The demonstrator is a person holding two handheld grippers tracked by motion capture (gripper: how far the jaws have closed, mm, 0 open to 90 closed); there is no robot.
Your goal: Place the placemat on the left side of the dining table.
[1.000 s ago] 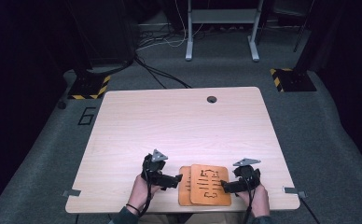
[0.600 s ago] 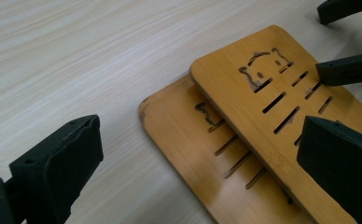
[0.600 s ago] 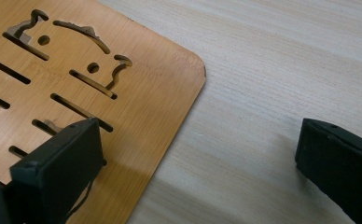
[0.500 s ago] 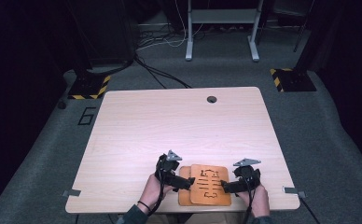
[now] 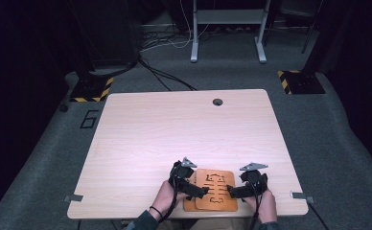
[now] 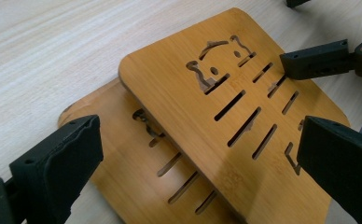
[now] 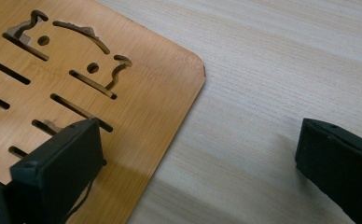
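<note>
The light wooden table (image 5: 184,139) is bare apart from a round cable hole (image 5: 217,102) near its far edge, and beyond it a metal stand (image 5: 227,28), cables (image 5: 165,79) and two black-and-yellow striped blocks (image 5: 90,88) are seen on the grey floor. Two slotted bamboo boards are stacked at the near edge, the upper board (image 6: 235,112) shifted right of and partly covering the lower board (image 6: 137,158), each cut with an animal-face outline. The left gripper (image 5: 190,186) is held wide open with its jaws spanning the stack from the left, nothing clamped, while the right gripper (image 5: 236,189) is likewise spread wide and empty, one jaw over the upper board's right edge and the other over bare table.
</note>
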